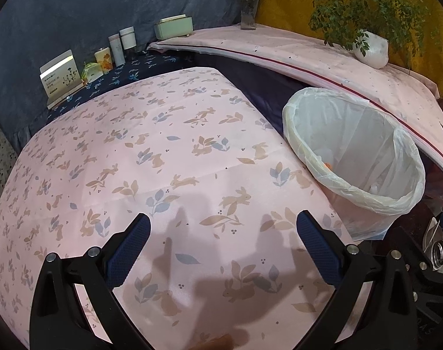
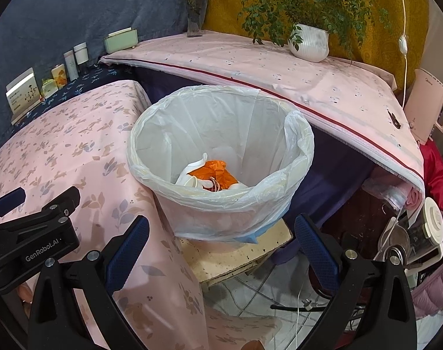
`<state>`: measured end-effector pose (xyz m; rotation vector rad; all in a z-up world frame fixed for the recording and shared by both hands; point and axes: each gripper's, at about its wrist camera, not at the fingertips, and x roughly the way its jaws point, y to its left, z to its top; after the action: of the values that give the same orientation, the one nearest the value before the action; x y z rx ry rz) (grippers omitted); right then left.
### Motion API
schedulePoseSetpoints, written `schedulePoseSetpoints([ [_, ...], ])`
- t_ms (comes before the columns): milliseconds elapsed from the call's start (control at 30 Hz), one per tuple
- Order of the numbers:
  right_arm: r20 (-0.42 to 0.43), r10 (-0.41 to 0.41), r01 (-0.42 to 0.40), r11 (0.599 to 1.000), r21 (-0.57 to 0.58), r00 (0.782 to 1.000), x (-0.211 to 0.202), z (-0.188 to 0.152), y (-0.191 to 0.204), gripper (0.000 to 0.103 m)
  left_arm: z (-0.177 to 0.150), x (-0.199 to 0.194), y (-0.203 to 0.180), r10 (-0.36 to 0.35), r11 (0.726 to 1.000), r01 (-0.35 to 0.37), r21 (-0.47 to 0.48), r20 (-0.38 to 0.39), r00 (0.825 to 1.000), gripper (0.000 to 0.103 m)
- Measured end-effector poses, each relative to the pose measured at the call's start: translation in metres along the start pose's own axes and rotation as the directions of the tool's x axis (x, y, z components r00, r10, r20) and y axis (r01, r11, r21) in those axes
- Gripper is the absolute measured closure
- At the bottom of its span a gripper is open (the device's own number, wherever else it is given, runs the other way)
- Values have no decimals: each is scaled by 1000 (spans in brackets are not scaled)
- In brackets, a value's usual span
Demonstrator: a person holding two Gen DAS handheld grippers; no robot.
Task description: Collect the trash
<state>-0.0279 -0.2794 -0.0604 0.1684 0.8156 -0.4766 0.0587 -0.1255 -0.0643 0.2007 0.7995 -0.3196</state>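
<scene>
A waste bin lined with a clear plastic bag (image 2: 221, 157) stands on a low cream stool (image 2: 236, 253) beside the table. Inside it lie orange and white scraps of trash (image 2: 212, 172). The bin also shows in the left wrist view (image 1: 352, 154) at the right. My left gripper (image 1: 222, 227) is open and empty above the pink rabbit-print tablecloth (image 1: 151, 157). It also shows in the right wrist view (image 2: 31, 224) at the lower left. My right gripper (image 2: 221, 230) is open and empty, just in front of the bin.
Boxes and jars (image 1: 104, 55) line the table's far edge. A second pink-covered table (image 2: 279, 73) behind the bin holds a potted plant (image 2: 310, 42), a flower vase (image 2: 195, 20) and a green box (image 2: 120, 40). Cables and appliances (image 2: 411, 233) lie on the floor at right.
</scene>
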Motion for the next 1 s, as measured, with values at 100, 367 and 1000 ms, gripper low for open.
schedulePoseSetpoints([
  [100,5,0,0,1000,1,1000,-1,0,0,7,1,-2,-2,1,1000,-1,5,2,1000,7],
  [367,10,0,0,1000,-1,1000,-4,1,1,7,0,-3,-2,1,1000,-1,3,2,1000,7],
  [1000,10,-1,1,1000,-1,1000,-4,0,1,7,-2,-6,-1,-2,1000,2,-5,-4,1000,7],
])
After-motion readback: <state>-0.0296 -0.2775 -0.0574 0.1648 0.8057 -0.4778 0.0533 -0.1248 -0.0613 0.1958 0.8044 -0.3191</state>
